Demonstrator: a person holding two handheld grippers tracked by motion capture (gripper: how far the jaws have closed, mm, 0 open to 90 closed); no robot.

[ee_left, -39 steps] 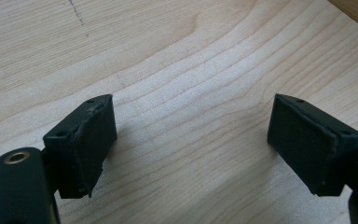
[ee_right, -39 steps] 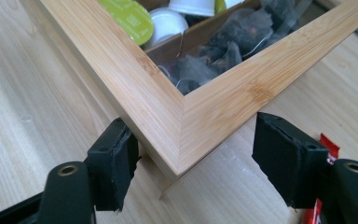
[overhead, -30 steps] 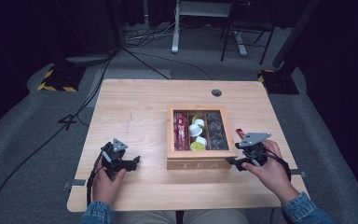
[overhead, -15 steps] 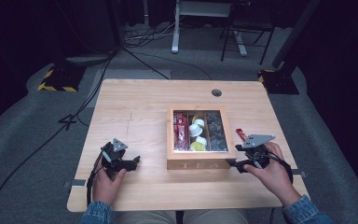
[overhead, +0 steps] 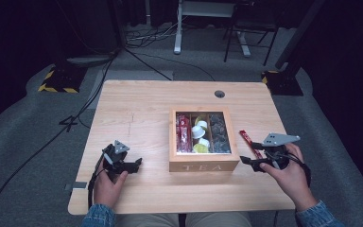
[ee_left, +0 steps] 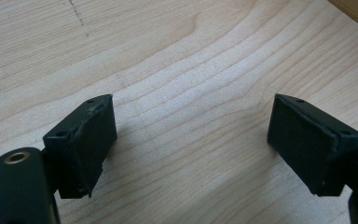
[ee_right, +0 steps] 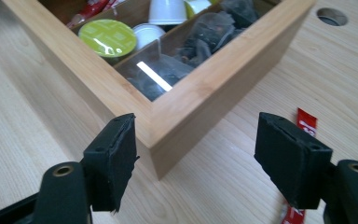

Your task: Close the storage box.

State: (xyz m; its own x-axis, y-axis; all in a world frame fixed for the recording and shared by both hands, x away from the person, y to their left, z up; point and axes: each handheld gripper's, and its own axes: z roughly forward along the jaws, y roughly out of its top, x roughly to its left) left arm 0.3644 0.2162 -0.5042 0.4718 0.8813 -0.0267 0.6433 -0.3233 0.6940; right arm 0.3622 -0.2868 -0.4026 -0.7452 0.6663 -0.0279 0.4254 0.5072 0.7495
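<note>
The left gripper (overhead: 134, 164) rests on the worktop (overhead: 137, 109), well left of the tea box (overhead: 203, 165), its fingers (ee_left: 86, 140) wide and empty over bare wood. The box stands open, with red sachets (overhead: 183, 133), pods (overhead: 199, 135) and dark bags (overhead: 219, 134) in its three compartments. Just right of it a red sachet (overhead: 249, 143) lies on the worktop. The right gripper (overhead: 248, 163), fingers (ee_right: 114, 158) wide and empty, sits near the box's front right corner, beside the sachet. By my reading the sachet must still be lifted and boxed; no grasp has begun. Since the earlier frames the right gripper has edged nearer; the left has not moved.
</note>
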